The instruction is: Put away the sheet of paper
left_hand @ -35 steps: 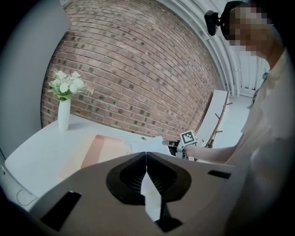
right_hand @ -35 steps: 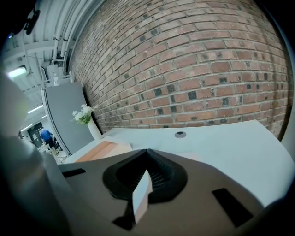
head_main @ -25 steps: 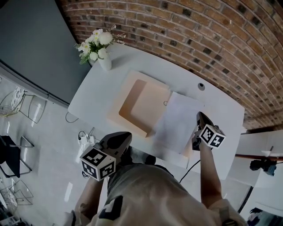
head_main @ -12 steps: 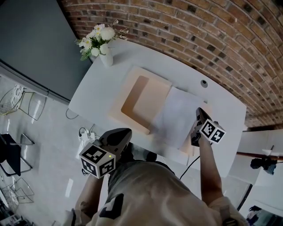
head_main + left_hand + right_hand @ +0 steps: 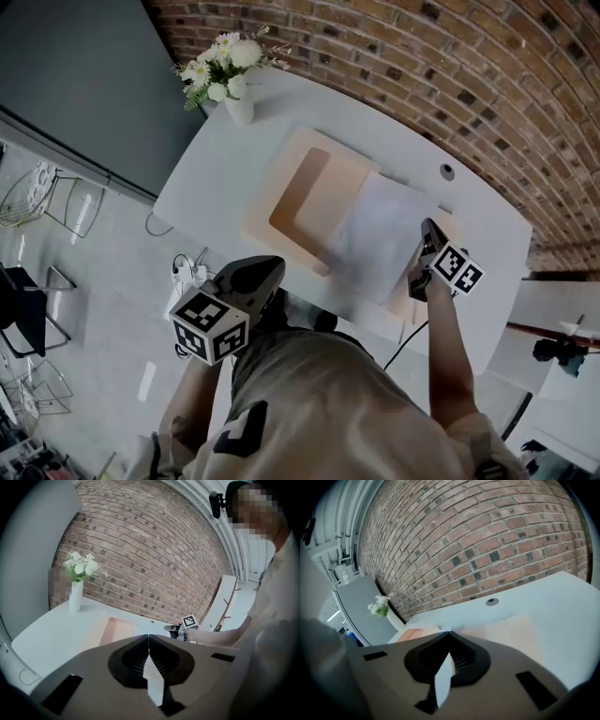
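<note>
One sheet [image 5: 375,239] in right gripper [image 5: 427,228]; one vase [image 5: 240,109].

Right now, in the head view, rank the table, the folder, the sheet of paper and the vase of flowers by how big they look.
1. table
2. folder, open, its right half partly under the paper
3. sheet of paper
4. vase of flowers, clearly smallest, though it stands farthest from the camera
</note>
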